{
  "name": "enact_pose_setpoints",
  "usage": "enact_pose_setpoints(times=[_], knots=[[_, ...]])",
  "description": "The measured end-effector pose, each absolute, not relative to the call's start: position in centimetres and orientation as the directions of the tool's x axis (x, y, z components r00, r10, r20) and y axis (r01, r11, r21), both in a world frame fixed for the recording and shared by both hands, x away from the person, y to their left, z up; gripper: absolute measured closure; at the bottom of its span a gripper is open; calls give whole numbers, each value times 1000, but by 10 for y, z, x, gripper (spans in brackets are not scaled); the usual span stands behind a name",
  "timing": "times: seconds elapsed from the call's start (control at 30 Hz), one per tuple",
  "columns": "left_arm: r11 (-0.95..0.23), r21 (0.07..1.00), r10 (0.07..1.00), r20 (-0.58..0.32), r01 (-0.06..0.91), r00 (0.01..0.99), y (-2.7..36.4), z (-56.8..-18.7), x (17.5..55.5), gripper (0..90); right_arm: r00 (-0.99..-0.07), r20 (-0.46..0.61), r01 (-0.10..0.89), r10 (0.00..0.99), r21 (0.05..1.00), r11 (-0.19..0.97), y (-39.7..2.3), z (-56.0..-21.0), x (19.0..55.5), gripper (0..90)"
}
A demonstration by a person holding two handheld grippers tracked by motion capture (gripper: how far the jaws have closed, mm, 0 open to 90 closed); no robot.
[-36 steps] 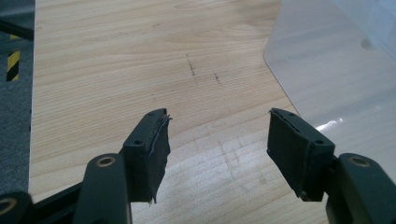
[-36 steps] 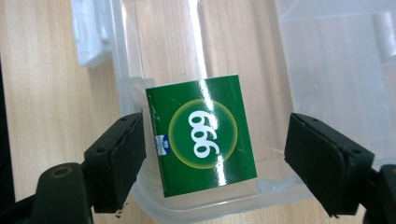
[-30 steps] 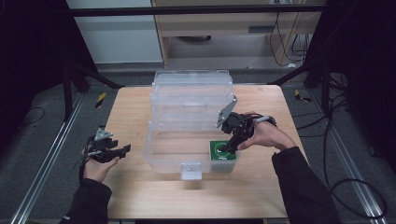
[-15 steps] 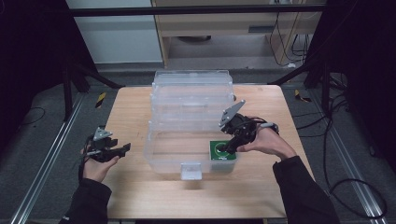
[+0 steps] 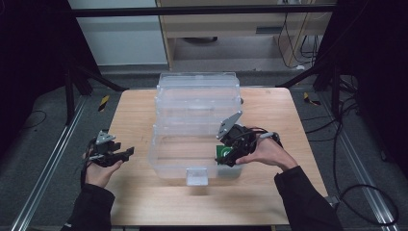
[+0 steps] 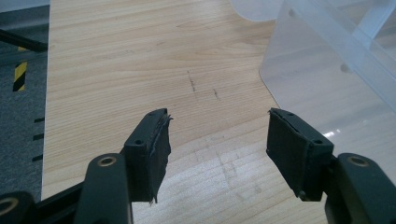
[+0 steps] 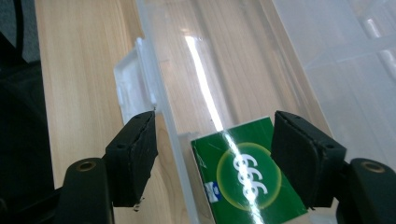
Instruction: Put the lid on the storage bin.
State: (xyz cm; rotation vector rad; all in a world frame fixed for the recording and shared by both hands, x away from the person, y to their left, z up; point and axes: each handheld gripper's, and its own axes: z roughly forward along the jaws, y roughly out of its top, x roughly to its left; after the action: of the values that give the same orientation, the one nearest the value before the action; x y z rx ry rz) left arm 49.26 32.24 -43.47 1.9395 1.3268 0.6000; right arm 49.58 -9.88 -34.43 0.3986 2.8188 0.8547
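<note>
Holding my right gripper (image 7: 212, 158) low centre in its view, jaws apart and just been closing, straddling the clear plastic bin's (image 7: 159, 100) front wall; flat green box with white 999 (image 7: 250, 179) lies inside, unclamped. Left gripper (image 6: 217, 144) gapes over the pale wooden table (image 6: 121, 60).

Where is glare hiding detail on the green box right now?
Right gripper view: a bright glare streak on the clear plastic bin runs down across the green box with white 999 print, washing out its digits. High view: dim surroundings, box small, print unreadable.
</note>
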Motion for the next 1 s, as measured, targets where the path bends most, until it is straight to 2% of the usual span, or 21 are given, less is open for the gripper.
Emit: enact_pose_setpoints(times=[0.07,0.23,0.43,0.67,1.0], knots=[[-233,762,929,-9,604,369,322,-435,493,385,-949,-25,238,313,592,770,-97,-346,495,337],[-236,762,928,-9,603,373,321,-435,493,385,-959,-39,208,280,574,792,-90,-353,493,381],[-234,768,927,-8,597,374,322,-434,492,389,-973,-38,169,228,556,814,-78,-359,489,479],[-243,765,925,-2,597,379,323,-435,491,386,-972,26,211,235,545,811,-71,-378,492,535],[-238,768,926,-6,595,377,323,-434,490,387,-981,47,187,188,485,855,-60,-395,492,573]])
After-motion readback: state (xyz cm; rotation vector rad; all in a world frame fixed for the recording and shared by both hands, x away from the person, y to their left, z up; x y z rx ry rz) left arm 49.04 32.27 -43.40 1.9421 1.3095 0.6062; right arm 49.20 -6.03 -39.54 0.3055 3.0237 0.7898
